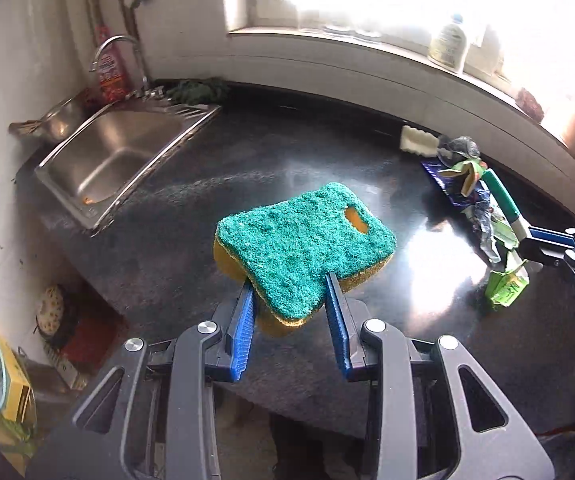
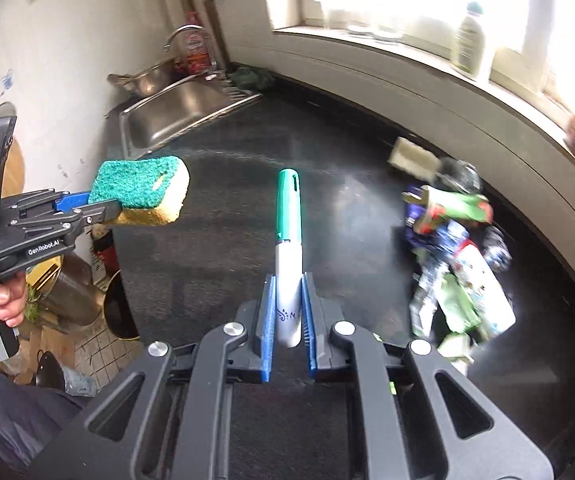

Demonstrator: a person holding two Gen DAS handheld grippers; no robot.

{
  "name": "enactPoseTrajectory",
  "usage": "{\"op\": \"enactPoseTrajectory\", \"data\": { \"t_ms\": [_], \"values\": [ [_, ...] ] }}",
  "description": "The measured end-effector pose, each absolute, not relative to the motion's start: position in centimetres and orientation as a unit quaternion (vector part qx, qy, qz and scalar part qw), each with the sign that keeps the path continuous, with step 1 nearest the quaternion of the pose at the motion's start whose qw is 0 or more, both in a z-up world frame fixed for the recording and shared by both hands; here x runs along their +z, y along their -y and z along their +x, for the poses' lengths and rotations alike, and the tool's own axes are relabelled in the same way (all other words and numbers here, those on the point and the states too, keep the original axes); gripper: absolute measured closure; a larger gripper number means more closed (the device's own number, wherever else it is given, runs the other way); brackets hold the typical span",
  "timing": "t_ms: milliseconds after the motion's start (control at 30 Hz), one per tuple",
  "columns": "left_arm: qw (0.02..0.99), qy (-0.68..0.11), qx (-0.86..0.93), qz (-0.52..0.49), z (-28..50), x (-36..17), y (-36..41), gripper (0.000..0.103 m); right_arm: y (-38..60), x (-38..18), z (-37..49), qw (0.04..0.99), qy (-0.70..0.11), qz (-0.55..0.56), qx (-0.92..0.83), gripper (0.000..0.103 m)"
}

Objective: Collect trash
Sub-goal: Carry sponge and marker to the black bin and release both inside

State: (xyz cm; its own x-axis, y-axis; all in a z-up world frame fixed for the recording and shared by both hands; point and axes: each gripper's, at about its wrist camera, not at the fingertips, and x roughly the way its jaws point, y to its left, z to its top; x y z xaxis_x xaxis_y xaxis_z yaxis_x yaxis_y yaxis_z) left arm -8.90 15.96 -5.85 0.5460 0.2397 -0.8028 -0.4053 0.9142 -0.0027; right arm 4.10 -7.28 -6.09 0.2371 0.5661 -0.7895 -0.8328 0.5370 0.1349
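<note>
My left gripper (image 1: 289, 292) is shut on a green-topped yellow sponge (image 1: 307, 248) and holds it above the dark countertop (image 1: 207, 208). The sponge also shows in the right wrist view (image 2: 143, 190), at the left. My right gripper (image 2: 287, 284) is shut on a white marker with a green cap (image 2: 288, 248), pointing forward over the counter. The marker also shows in the left wrist view (image 1: 505, 202), at the right. A pile of crumpled wrappers and packaging (image 2: 459, 256) lies on the counter to the right, also seen in the left wrist view (image 1: 475, 192).
A steel sink (image 1: 115, 156) with a tap (image 1: 115, 46) sits at the far left. A pale sponge (image 2: 411, 158) lies near the back wall. A bottle (image 2: 467, 44) stands on the windowsill. Bins and boxes (image 1: 11, 384) stand on the floor to the left.
</note>
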Motion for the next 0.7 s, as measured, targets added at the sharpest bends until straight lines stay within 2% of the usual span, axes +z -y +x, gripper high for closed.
{"op": "enactPoseTrajectory", "data": {
  "t_ms": [167,367,700],
  "values": [
    [0.842,-0.44,0.285,-0.127,-16.8,-7.2,-21.5,0.07,-4.2,-5.8,-2.2,0.69,-0.404,-0.197,0.568,0.09],
    [0.785,-0.455,0.376,-0.188,-25.5,-11.7,-27.5,0.07,-16.1,-7.7,-10.3,0.588,-0.418,-0.23,0.653,0.09],
    [0.722,-0.466,0.41,-0.307,-31.9,-25.1,-33.9,0.07,-28.8,-19.2,-17.9,0.504,-0.495,-0.297,0.643,0.09]
  ]
}}
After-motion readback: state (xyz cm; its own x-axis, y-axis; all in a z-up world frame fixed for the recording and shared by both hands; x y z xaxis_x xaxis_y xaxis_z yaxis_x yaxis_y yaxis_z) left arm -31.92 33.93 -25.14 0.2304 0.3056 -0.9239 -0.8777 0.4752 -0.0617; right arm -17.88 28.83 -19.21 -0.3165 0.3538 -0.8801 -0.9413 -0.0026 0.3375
